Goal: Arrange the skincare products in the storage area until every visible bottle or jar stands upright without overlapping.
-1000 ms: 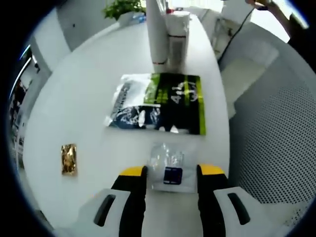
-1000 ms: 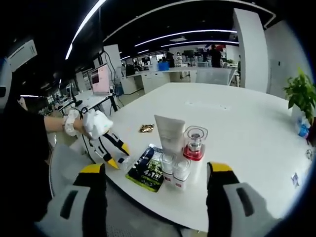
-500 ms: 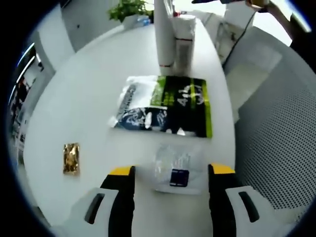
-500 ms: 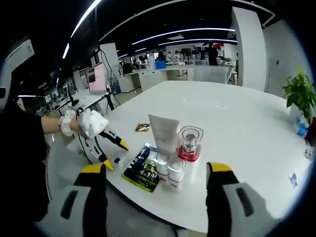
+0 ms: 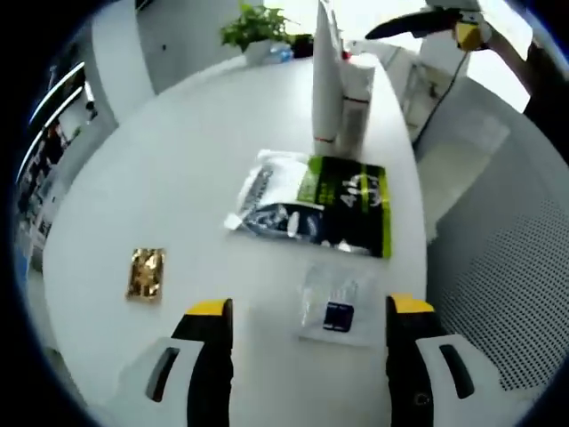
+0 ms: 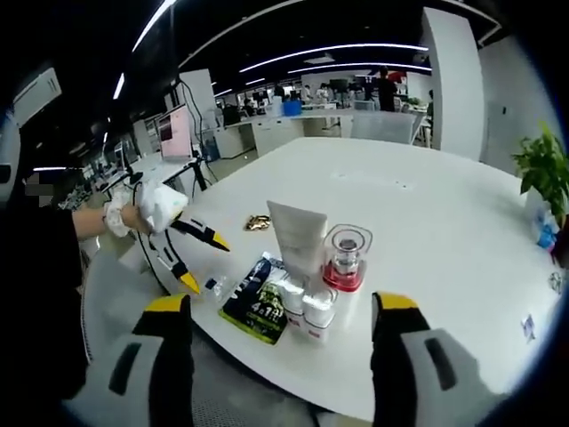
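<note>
left gripper [image 5: 302,311]: jaws wider than before, nothing held, lifted off clear sachet [image 5: 336,306] | right gripper [image 6: 283,304]: wide, nothing held | white tube [image 6: 298,239] upright, frame centre

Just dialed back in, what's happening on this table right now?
A person holds a gripper in each hand over a white table. The left gripper is open and empty, hovering by a small clear sachet. Beyond that lies a dark green pouch, flat, and a gold packet sits off to the side. The right gripper is also open and empty, facing a cluster that stands upright: a white tube, a red-based clear jar and two small bottles.
</note>
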The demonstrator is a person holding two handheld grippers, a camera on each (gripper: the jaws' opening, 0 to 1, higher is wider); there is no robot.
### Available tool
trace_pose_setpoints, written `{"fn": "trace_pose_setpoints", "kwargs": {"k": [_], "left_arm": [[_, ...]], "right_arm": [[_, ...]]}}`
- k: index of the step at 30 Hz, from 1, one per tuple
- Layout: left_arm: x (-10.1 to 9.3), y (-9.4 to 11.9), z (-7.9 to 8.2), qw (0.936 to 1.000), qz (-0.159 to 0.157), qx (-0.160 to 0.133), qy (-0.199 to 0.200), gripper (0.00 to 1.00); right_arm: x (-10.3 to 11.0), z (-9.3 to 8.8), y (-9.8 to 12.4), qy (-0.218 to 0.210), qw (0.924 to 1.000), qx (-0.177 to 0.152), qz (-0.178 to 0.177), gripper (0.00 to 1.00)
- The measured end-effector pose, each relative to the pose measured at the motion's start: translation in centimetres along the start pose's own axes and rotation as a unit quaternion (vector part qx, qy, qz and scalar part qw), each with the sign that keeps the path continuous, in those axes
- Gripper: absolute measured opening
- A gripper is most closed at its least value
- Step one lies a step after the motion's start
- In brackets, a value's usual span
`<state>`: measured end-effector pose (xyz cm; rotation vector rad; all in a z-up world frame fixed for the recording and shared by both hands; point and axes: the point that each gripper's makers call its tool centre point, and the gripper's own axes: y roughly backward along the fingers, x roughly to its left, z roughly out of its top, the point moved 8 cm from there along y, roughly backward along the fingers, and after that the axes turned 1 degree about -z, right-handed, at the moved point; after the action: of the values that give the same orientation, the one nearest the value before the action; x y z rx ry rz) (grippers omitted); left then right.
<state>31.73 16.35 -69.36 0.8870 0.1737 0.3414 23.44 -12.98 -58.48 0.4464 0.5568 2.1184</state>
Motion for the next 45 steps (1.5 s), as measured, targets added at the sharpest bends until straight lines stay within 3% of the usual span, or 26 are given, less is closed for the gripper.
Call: {"fn": "trace_pose_setpoints", "kwargs": {"k": [6, 12, 14, 18, 24, 29, 34, 45], "left_arm": [[4.3, 1.3, 1.0, 0.9984, 0.052, -0.017, 0.011, 0.69], [8.0, 0.5, 1.7, 0.9966, 0.082, -0.006, 0.008, 0.72], [9.1, -0.1, 1.7, 0.9966, 0.083, -0.001, -0.001, 0.72], [11.1, -1.1, 1.8, 0.9972, 0.069, -0.006, 0.029, 0.68], [13.3, -2.3, 1.9, 0.9976, 0.059, 0.013, 0.034, 0.63], [14.5, -3.2, 1.6, 0.9977, 0.050, 0.032, 0.034, 0.58], [15.4, -3.4, 1.7, 0.9973, 0.051, 0.028, 0.045, 0.53], [15.4, -4.0, 1.4, 0.9973, 0.028, 0.043, 0.053, 0.51]], "right_arm": [[-0.5, 0.8, 0.1, 0.001, 0.9999, -0.008, -0.010, 0.84], [-0.4, 0.2, -0.2, -0.013, 0.9998, 0.004, -0.015, 0.83], [-0.5, 0.1, -0.2, -0.017, 0.9997, 0.007, -0.019, 0.83], [-0.7, 0.0, 0.0, -0.030, 0.9991, 0.005, -0.030, 0.83], [-1.0, -0.6, 0.0, -0.043, 0.9980, 0.017, -0.041, 0.83], [-1.1, -0.7, -0.3, -0.049, 0.9976, 0.022, -0.044, 0.83], [-1.2, -0.7, -0.5, -0.053, 0.9973, 0.023, -0.045, 0.83], [-1.5, -0.8, -0.8, -0.057, 0.9971, 0.025, -0.045, 0.83]]}}
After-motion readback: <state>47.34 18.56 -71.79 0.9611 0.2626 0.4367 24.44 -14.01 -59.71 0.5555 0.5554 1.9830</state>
